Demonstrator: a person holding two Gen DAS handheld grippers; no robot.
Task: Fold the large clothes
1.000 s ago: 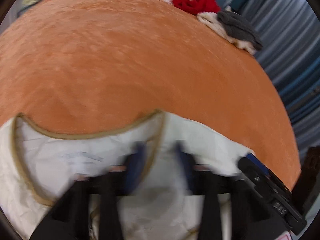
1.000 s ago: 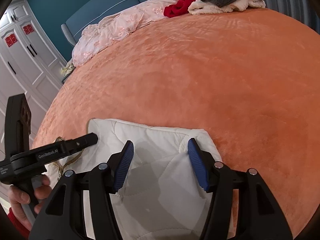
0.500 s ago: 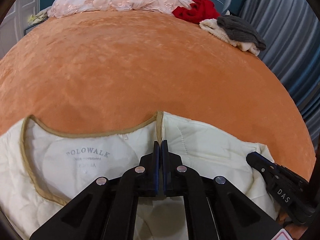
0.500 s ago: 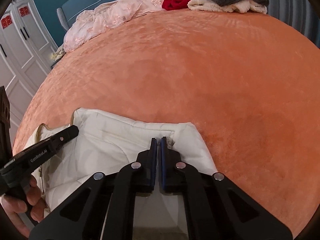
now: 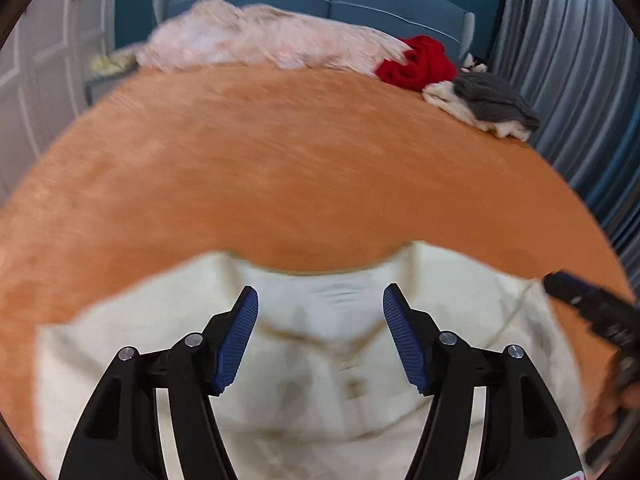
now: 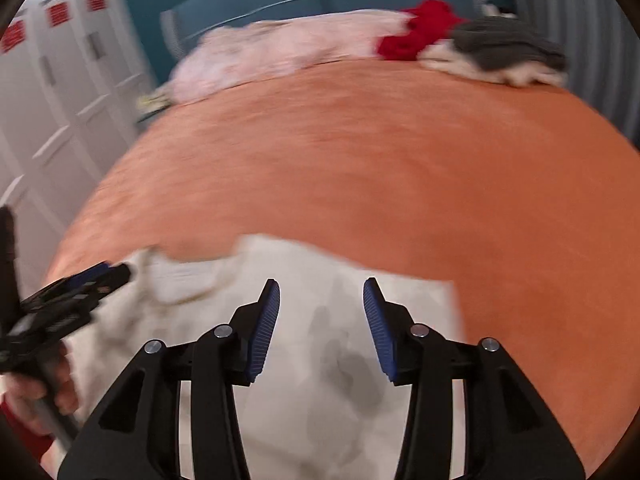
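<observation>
Left wrist view: left gripper (image 5: 320,304) opening, empty, over soft, light cream jacket (image 5: 328,392) lower centre; pinch its collar edge.

Far edge: pink bedding (image 5: 264,36), red garment (image 5: 420,62), grey knit (image 5: 492,98).

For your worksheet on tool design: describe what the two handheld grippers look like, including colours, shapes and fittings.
Both the left gripper and right gripper look alike: matte black angular linkage arms with round silver pivot pins, ending in curved blue ribbed pads. No cables are visible.
</observation>
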